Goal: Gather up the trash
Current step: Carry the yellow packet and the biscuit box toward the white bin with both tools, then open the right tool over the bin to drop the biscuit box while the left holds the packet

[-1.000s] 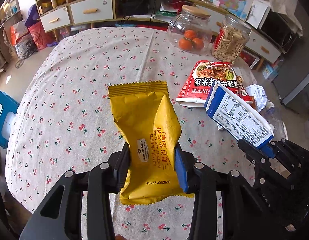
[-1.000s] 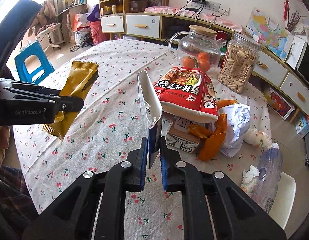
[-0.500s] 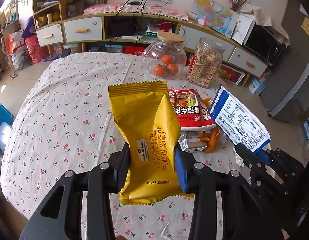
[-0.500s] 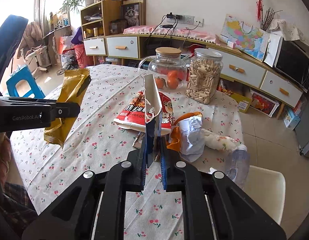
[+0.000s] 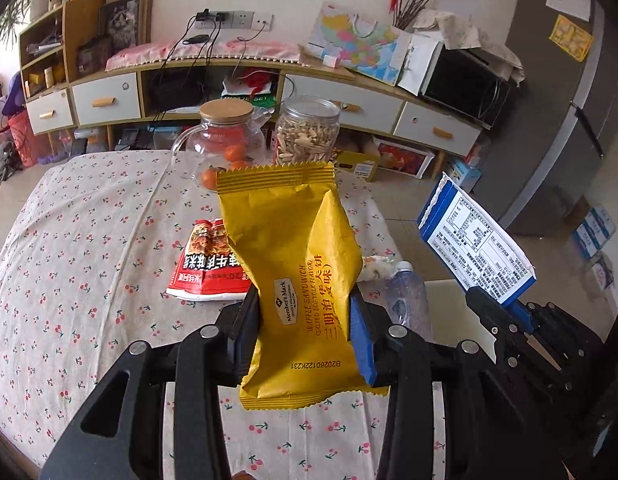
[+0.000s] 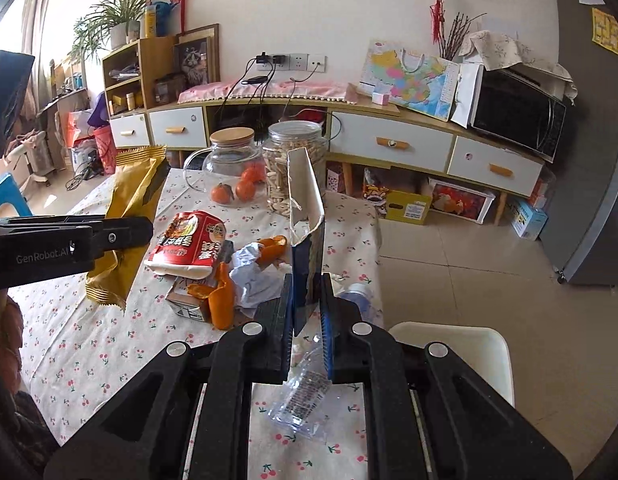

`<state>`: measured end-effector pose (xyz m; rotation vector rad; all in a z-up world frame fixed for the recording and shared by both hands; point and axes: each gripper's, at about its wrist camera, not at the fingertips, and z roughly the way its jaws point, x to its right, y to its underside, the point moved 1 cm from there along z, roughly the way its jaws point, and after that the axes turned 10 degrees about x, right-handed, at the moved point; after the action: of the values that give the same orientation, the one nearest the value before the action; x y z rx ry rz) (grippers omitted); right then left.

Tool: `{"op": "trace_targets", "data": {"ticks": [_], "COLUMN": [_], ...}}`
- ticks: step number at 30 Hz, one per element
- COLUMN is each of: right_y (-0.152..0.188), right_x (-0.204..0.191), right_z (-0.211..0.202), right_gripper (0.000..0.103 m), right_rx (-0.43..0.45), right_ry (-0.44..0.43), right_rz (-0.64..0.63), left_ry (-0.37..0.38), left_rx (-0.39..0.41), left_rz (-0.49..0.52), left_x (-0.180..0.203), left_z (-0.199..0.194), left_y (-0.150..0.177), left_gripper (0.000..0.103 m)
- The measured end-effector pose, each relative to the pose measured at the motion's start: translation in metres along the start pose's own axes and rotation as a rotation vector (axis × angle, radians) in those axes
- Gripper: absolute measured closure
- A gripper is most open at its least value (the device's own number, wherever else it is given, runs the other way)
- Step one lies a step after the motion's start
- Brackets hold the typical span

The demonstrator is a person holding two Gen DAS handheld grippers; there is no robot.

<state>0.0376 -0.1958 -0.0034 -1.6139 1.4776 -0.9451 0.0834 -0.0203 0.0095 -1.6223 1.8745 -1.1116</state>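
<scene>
Yellow snack wrapper [image 5: 293,276] is pinched upright in our left gripper [image 5: 305,336], jaws pressed against both its sides; blue-and-white carton [image 6: 307,236] is clamped edge-on in our right gripper [image 6: 305,320]. Both are lifted clear of the desk [image 5: 81,248]. Since a second ago we have raised and pulled both grippers back toward the near edge: the views now look across the desk at the cabinet wall instead of down onto the cloth, and the glass jug of oranges [image 5: 225,140] and nut jar [image 5: 307,132] sit well behind the wrapper. Grips match the earlier frames, nothing slipped. We judge that means two pieces are secured and now being carried off to wherever trash goes; no bin shows. Left behind near the right edge: red noodle packet [image 6: 189,244], orange peel [image 6: 221,300], crumpled paper [image 6: 257,276], small box [image 6: 187,304], and a clear plastic bottle [image 6: 305,392] lying by the near right corner.
</scene>
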Motion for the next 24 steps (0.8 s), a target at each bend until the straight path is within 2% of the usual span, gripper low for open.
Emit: {"op": "trace_targets", "data": {"ticks": [10, 19, 23, 24], "right_y": [0.02, 0.036, 0.045, 0.047], "right_x": [0.089, 0.141, 0.158, 0.162], "right_z": [-0.011, -0.012, -0.015, -0.017], "right_gripper": [0.092, 0.091, 0.079, 0.066], "right_rx": [-0.018, -0.072, -0.099, -0.1], "right_ry": [0.183, 0.278, 0.321, 0.335], "right_rz": [0.125, 0.229, 0.263, 0.272], "left_ry": [0.105, 0.163, 0.179, 0.181], "left_rx": [0.014, -0.01, -0.018, -0.021], "left_rz": [0.072, 0.121, 0.135, 0.137], "left_x": [0.086, 0.149, 0.166, 0.17], "left_z": [0.017, 0.035, 0.041, 0.043], "left_y": [0.002, 0.013, 0.018, 0.019], "left_gripper": [0.063, 0.063, 0.063, 0.063]}}
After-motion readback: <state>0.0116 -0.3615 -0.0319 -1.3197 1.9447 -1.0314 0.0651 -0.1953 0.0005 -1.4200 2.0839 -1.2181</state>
